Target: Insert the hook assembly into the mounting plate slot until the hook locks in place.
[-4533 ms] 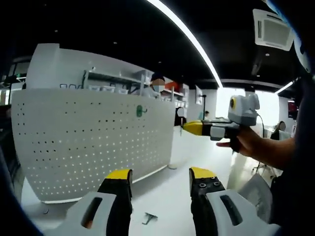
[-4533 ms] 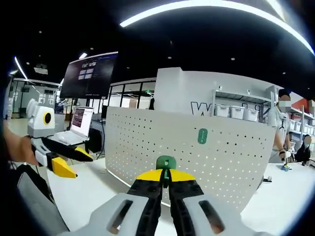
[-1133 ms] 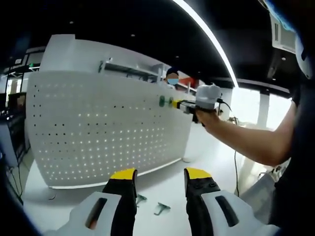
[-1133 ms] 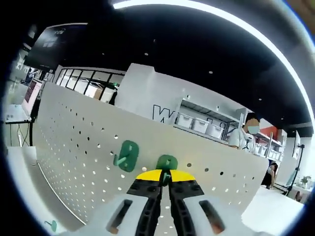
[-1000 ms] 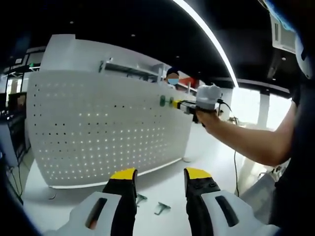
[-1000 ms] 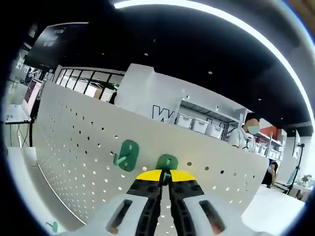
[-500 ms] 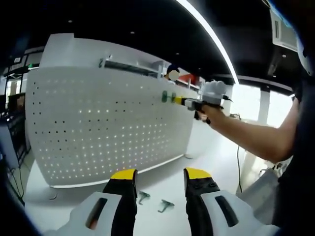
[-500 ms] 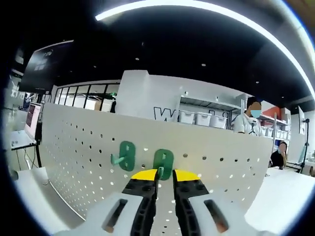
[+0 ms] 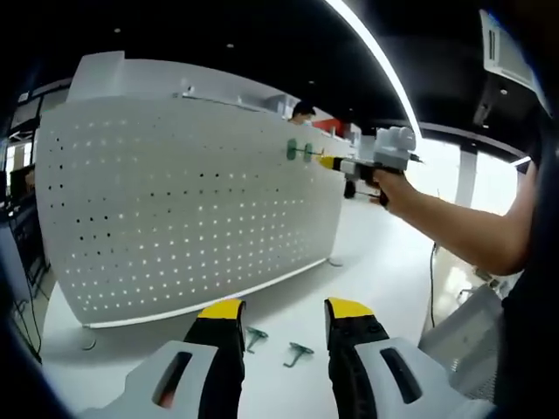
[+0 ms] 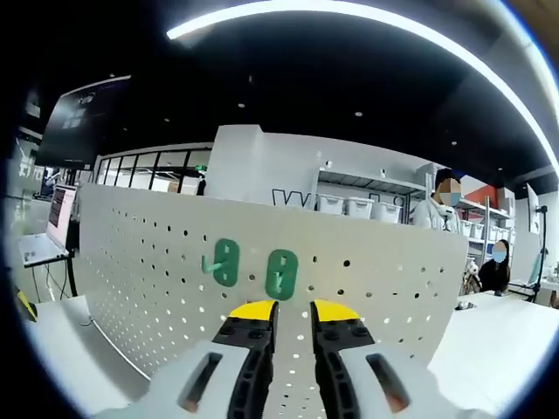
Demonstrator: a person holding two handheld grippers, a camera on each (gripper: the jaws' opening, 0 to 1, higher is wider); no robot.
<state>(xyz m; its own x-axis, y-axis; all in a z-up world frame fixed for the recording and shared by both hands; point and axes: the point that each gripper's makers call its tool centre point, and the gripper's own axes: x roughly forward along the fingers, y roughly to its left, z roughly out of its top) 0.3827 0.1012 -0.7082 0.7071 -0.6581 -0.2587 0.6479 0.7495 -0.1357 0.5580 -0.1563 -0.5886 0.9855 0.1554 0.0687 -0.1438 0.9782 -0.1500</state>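
The white perforated mounting plate (image 10: pixel 367 288) stands upright on the table and spans the left gripper view too, mounting plate (image 9: pixel 175 201). Two green hooks hang side by side near its top edge: the left hook (image 10: pixel 226 262) and the right hook (image 10: pixel 281 273); from the left gripper view they are small, green hooks (image 9: pixel 299 150). My right gripper (image 10: pixel 292 311) is open just below the right hook, with a gap between them. It appears from the side as the right gripper (image 9: pixel 332 162), held by a person's hand. My left gripper (image 9: pixel 284 307) is open, low over the table.
Two loose green hooks (image 9: pixel 297 353) lie on the white table (image 9: pixel 367 279) before the plate's base. A person's arm (image 9: pixel 454 236) reaches in from the right. Behind the plate are shelves with bins (image 10: pixel 349 205) and people (image 10: pixel 445 209).
My right gripper opened and let go of the green hook, which stays on the plate beside the other. The gripper then backed slightly away. My left gripper stayed open and nearly still.
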